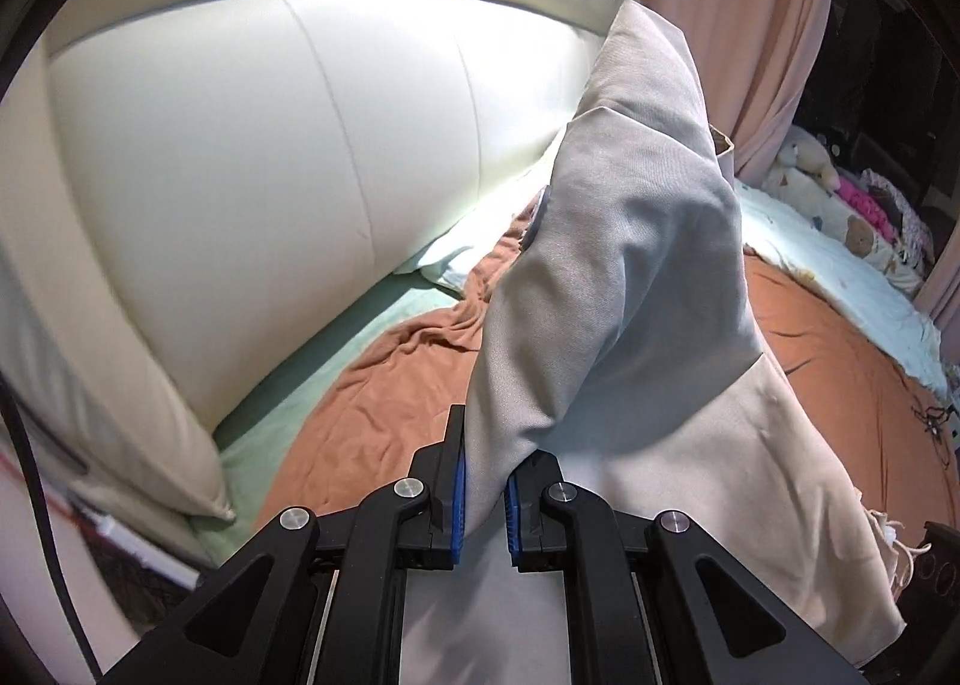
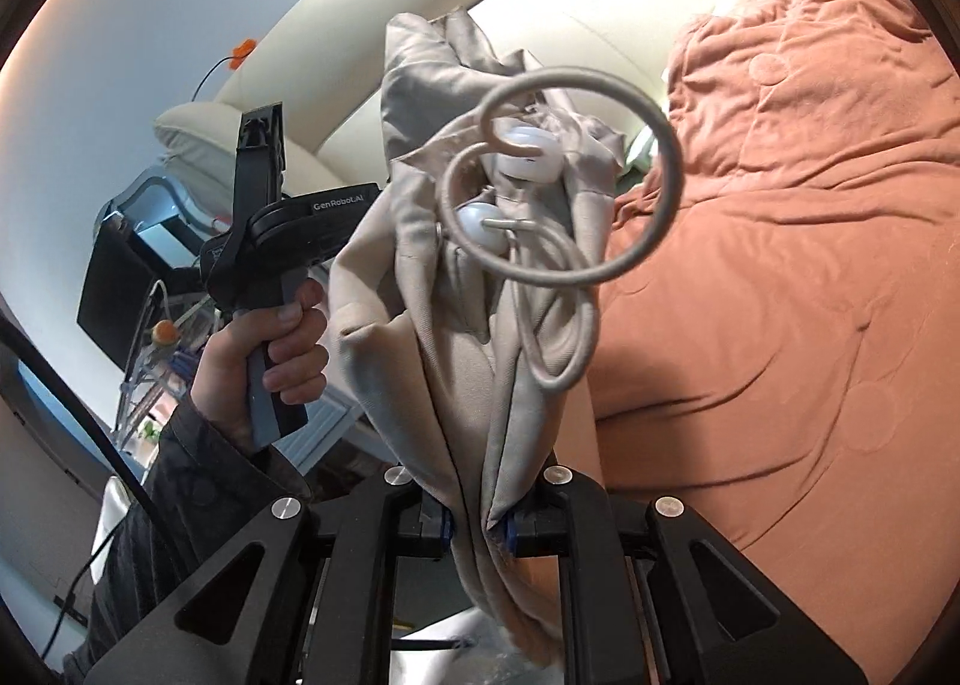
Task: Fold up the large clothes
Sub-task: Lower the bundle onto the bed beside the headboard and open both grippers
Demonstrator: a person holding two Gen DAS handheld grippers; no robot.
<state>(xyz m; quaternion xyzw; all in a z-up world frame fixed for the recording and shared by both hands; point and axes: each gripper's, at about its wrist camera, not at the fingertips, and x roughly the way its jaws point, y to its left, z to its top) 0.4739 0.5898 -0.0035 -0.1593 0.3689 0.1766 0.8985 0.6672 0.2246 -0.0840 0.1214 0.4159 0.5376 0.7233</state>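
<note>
A large beige-grey garment (image 1: pixel 630 277) hangs lifted above the bed. My left gripper (image 1: pixel 485 496) is shut on a fold of it, blue pads pressing the cloth. In the right wrist view the same garment (image 2: pixel 414 289) hangs bunched, with a looped drawcord (image 2: pixel 660 157) and white round toggles (image 2: pixel 531 148). My right gripper (image 2: pixel 477 529) is shut on its lower edge. The left gripper tool (image 2: pixel 264 241) shows there, held in a hand, left of the garment.
An orange quilt (image 2: pixel 780 277) covers the bed; it also shows in the left wrist view (image 1: pixel 384 397). A cream padded headboard (image 1: pixel 270 145) stands behind. Pale bedding and stuffed toys (image 1: pixel 840 217) lie at the far right. A dark monitor (image 2: pixel 126 289) and cables sit at left.
</note>
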